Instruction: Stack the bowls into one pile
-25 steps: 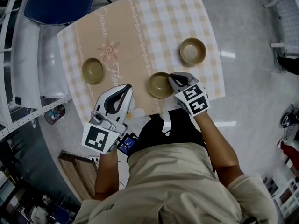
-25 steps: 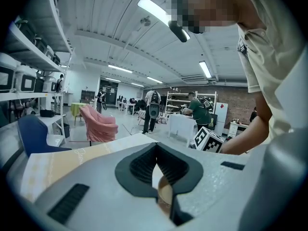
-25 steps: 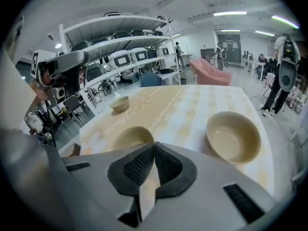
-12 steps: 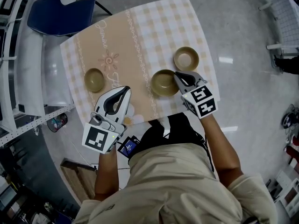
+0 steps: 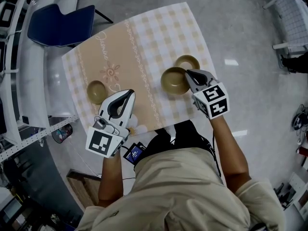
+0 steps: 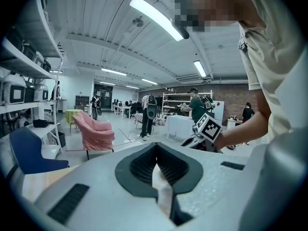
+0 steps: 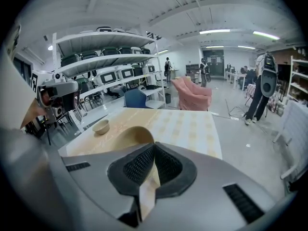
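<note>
A: Start with the table [image 5: 144, 37].
B: It has a checked cloth with a beige band down the middle. All three bowls are at the table's near half.

A: Left gripper [image 5: 129, 94]?
B: It is over the table's near edge, toward the left corner. The left gripper view [image 6: 156, 149] shows its jaws pressed together with nothing between them. It touches no bowl.

A: Right gripper [image 5: 188, 74]?
B: It is over the table's right side and pitched downward. Its jaws are clenched on the rim of the tan bowl [image 5: 173, 81]. The right gripper view [image 7: 153, 147] shows the bowl wall [image 7: 129, 136] pinched between the ribbed pads, and the bowl sticks out ahead of the jaws toward the table's middle.

A: Is that bowl resting on the table?
B: I cannot tell. From the head view it covers the near rim of the second bowl [image 5: 188, 61], which is just beyond it by the table's right edge. I also cannot tell whether the two bowls touch.

A: The last bowl?
B: The third bowl [image 5: 96, 91] sits upright near the table's left edge, well apart from the other two and just beyond the left gripper's tips. In the right gripper view it is small and pale on the beige band [image 7: 101, 126].
</note>
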The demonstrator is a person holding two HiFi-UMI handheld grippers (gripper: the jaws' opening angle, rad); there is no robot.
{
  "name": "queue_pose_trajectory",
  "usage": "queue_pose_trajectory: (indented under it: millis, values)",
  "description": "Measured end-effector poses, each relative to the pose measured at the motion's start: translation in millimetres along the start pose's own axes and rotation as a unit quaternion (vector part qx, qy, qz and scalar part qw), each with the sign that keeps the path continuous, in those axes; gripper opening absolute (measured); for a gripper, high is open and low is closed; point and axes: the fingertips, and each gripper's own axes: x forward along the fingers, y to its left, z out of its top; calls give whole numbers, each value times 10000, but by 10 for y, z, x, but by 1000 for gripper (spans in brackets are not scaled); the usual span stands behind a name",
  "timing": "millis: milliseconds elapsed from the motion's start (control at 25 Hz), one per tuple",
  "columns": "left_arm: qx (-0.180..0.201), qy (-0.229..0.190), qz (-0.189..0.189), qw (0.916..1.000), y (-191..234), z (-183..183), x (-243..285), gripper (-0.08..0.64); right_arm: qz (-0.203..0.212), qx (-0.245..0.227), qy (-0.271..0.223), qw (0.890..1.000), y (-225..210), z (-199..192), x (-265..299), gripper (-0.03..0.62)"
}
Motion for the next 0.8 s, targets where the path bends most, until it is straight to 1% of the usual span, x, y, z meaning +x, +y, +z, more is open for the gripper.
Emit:
queue_pose_trajectory:
  millis: [440,800]
  values:
    - [-64,124,-79,9999,86,-62,327,7,-268,218,77,9994,-474,-82,90,9]
    - [-150,234,-137,9995,71,-184,630,8,-379,350,208,9985,-762,-288,158,9]
